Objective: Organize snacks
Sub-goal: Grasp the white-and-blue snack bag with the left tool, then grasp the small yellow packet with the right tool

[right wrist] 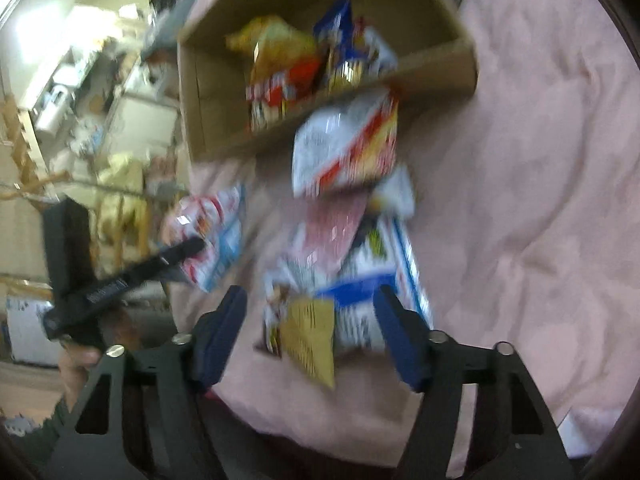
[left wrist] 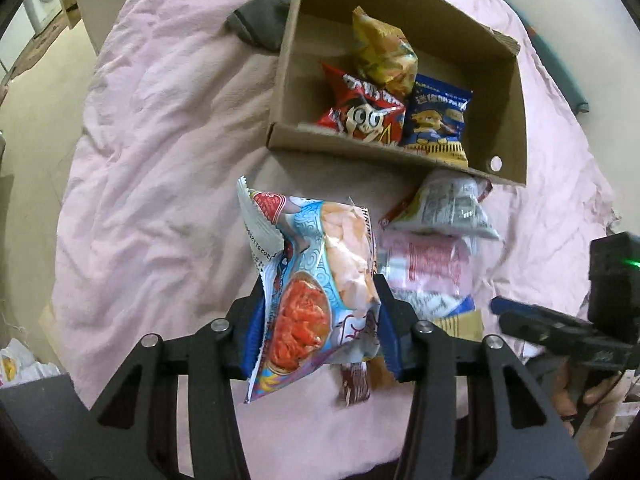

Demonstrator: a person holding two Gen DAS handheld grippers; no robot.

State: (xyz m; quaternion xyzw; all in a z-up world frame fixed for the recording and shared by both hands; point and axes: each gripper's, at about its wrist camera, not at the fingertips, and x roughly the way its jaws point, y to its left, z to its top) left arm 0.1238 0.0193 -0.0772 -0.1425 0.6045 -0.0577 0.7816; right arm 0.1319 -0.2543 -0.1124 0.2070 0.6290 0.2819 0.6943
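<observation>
L gripper (left wrist: pixel 320 320): jaws clenched on shrimp bag (left wrist: pixel 316 280), pinched across its lower half so the top stands free above the jaws. Bag is lifted off the bed (left wrist: pixel 152 160), short of the box (left wrist: pixel 500 52); prob. held that way so it can go in upright like the others.

Box sits on bed, open side up, w/ 3 bags leaning together near the front wall: yellow bag (left wrist: pixel 380 52), red bag (left wrist: pixel 360 108), blue bag (left wrist: pixel 438 124). L half of box bare, so room for more.

R gripper (right wrist: pixel 312 328): jaws released, wide apart, nothing between them. Hovers over the loose pile (right wrist: pixel 344 264) just in front of the box; white bag (right wrist: pixel 344 148) is against the box's front wall. R view blurred, can't tell if jaws touch the pile.

Judgement: approx. 3 bags stowed, 1 in transit, several left. Next for L: carry over front wall, set down beside red bag. Risk: soft bag, may slip or flop on release.
</observation>
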